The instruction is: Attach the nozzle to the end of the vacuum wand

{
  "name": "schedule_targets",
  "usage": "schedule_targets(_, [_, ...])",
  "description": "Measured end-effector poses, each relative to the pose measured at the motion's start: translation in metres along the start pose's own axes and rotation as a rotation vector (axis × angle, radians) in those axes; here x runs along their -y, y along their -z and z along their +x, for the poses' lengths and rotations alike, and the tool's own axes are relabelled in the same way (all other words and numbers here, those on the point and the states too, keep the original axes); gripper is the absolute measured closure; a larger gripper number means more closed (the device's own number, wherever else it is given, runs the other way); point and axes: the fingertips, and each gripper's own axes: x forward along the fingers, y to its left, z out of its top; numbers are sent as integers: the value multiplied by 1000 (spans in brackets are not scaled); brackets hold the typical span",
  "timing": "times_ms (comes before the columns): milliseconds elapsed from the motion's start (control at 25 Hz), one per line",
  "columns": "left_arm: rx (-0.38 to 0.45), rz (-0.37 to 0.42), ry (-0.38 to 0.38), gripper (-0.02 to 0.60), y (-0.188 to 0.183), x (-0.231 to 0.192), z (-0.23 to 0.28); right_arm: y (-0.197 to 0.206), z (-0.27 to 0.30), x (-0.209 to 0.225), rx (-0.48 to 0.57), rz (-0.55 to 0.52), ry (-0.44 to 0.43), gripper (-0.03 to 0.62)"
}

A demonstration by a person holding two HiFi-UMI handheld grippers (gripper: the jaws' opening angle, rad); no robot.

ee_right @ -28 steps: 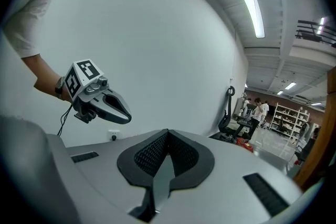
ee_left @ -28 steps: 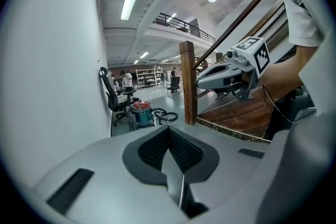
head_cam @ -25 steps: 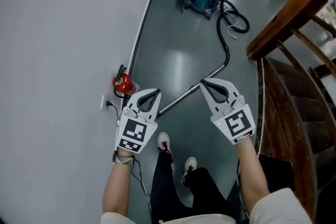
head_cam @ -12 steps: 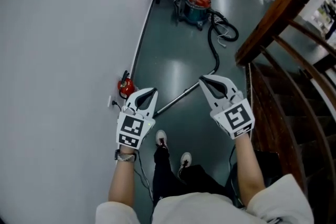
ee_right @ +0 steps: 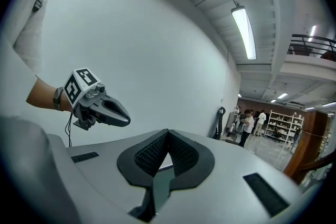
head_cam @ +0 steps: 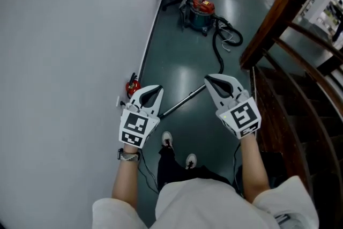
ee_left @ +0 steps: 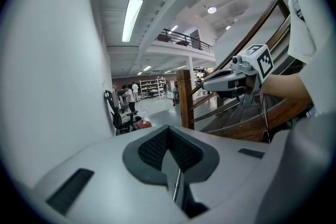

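Grey pads meet tip to tip on both sets of jaws, nothing between them: left gripper [head_cam: 153, 93] and right gripper [head_cam: 213, 82] are both closed and empty, held side by side, apart, well above the floor [head_cam: 182, 56]. Each gripper view looks out level across the hall, not down at the task's thing. Wand [head_cam: 185, 100] lies flat on the floor below, showing between the two grippers in the head view. Its long axis runs diagonally from just ahead of the shoes [head_cam: 167, 140] at lower left to upper right, where it meets the hose [head_cam: 217, 51] that goes back to the vacuum [head_cam: 201, 12] by the wall. The free end slips behind the left gripper in the head view, so that hand looks the nearer to it; the hose end passes under the right gripper's tips. Can't tell whether a nozzle sits on that hidden end, and no loose nozzle shows anywhere. So the scene fits a bare wand or a fitted one. Either way the wand is down and slightly forward of both jaws.
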Motion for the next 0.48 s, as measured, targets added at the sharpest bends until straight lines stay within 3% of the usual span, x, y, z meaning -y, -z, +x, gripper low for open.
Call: schedule_targets(480, [102, 21, -23, 581, -63, 28, -19, -40, -38, 11, 46, -4, 13, 568])
